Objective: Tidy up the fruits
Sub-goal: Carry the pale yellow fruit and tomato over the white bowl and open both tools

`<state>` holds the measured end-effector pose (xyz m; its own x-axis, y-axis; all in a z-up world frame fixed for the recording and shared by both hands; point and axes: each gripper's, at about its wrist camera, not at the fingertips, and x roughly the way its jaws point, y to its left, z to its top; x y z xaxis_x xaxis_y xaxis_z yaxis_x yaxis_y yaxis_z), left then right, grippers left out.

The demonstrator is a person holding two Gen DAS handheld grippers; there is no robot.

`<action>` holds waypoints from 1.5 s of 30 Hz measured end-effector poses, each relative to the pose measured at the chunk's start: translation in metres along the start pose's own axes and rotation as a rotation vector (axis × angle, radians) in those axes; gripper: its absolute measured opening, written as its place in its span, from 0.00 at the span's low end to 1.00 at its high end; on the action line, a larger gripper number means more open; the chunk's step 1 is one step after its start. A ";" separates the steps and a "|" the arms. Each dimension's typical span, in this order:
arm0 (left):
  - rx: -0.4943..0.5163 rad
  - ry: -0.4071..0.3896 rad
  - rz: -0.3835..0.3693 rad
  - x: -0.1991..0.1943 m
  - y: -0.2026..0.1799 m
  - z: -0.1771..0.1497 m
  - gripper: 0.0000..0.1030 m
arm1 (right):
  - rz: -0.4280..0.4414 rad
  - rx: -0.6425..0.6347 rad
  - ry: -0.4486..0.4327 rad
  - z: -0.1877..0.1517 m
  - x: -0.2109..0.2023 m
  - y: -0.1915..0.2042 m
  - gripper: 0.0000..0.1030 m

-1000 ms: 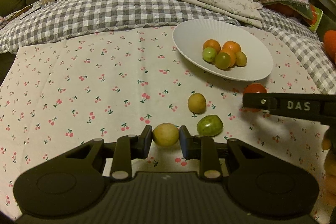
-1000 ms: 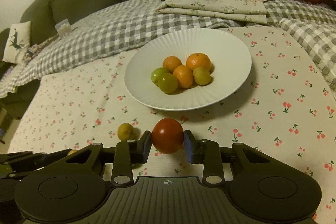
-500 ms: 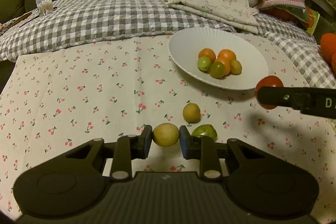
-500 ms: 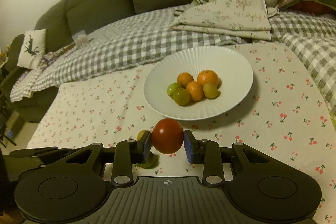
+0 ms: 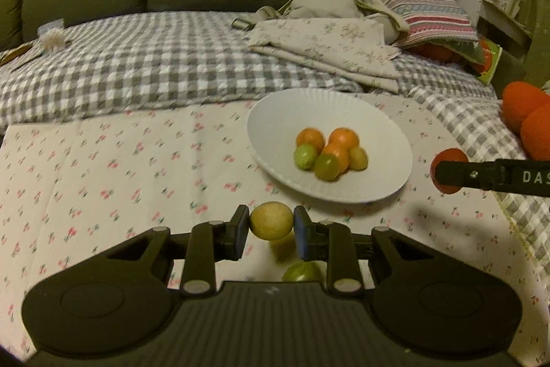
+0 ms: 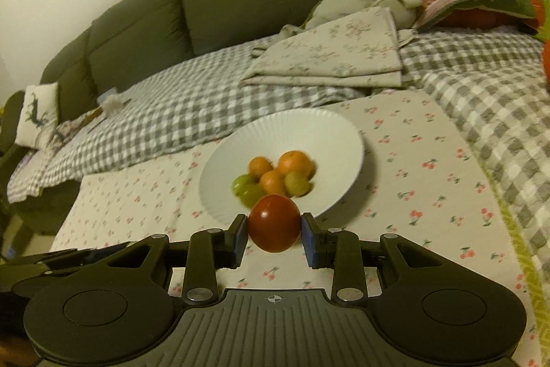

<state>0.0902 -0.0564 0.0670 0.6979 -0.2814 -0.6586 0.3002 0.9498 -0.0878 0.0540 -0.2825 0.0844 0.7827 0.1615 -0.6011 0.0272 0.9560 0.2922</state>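
A red fruit [image 6: 274, 222] is pinched by the right gripper [image 6: 274, 229] just short of the plate [image 6: 343, 140], straight ahead, while a yellow fruit [image 5: 271, 220] is clamped farther back by the left gripper [image 5: 271, 227].

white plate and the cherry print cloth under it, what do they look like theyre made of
White plate: probably glazed ceramic, though melamine can't be ruled out; it looks rigid, with fine ribs radiating to the rim and a soft matte-to-satin sheen. Cherry print cloth: woven fabric, likely cotton, matte; it shows fold creases and lies limp over the surface, with a printed cherry pattern.
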 end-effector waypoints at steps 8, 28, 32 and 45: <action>0.087 -0.031 -0.036 0.027 -0.028 0.012 0.25 | -0.034 0.027 -0.011 0.012 0.012 -0.017 0.31; 0.183 -0.046 -0.098 0.098 -0.066 0.026 0.26 | -0.021 -0.025 0.021 0.024 0.077 -0.022 0.31; 0.208 -0.068 -0.085 0.104 -0.068 0.026 0.27 | -0.031 -0.026 0.021 0.026 0.086 -0.026 0.31; 0.204 -0.098 -0.127 0.082 -0.064 0.032 0.53 | 0.006 0.072 -0.023 0.038 0.083 -0.036 0.56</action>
<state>0.1490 -0.1444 0.0427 0.7028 -0.4182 -0.5755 0.5078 0.8615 -0.0059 0.1416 -0.3124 0.0520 0.7973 0.1607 -0.5818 0.0662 0.9348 0.3489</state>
